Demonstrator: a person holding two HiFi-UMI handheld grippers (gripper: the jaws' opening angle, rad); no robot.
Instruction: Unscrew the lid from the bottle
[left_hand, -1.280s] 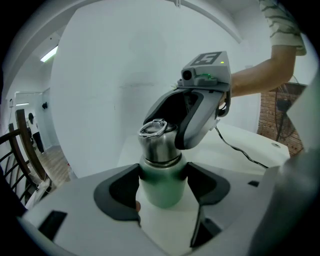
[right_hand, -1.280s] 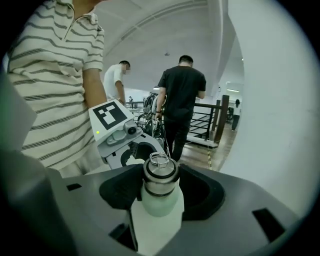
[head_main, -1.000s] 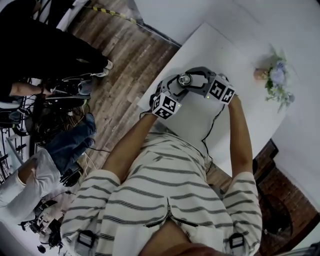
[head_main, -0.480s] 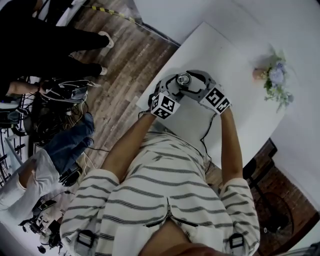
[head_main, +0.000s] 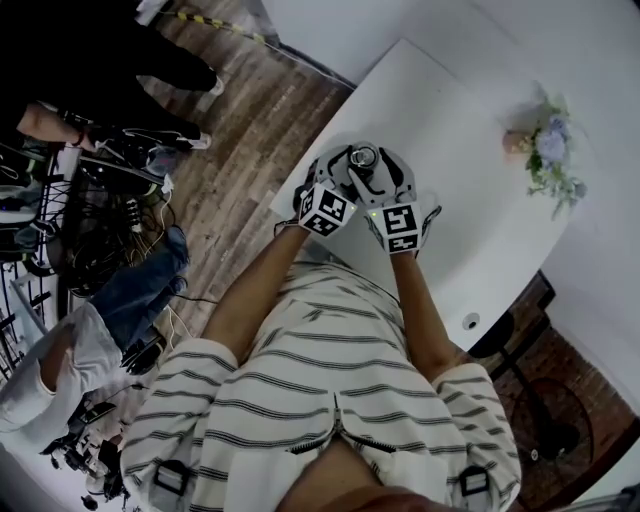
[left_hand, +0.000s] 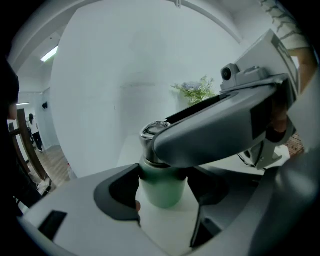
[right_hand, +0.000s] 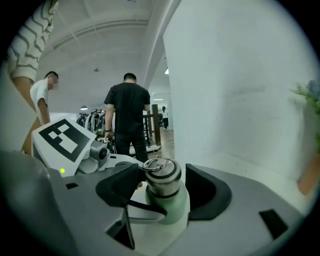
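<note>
The white table (head_main: 470, 120) fills the far side of my head view, and I am working at its near corner, where both tools meet. My left gripper (left_hand: 162, 195) comes in low and is clamped on the green bottle (left_hand: 161, 182), a pad against each side of its body. The bottle stands upright on the table, braced against turning. My right gripper (right_hand: 164, 191) sits higher, with the metal lid (right_hand: 161, 175) between its jaws. Those jaws have just been closing, but they are not gripping yet: one pad looks to be touching the lid, while a slim gap shows at the other. A small wire ring (right_hand: 151, 164) lies on top of the lid.

I read this as taking a grip for a turn. The lid looks seated on the neck, so I judge most of the unscrewing is left to do. Next I need to close the right jaws square on the lid's side wall, clear of the ring, then roll that wrist to loosen it — with the left clamp firm so the bottle does not spin along.
</note>
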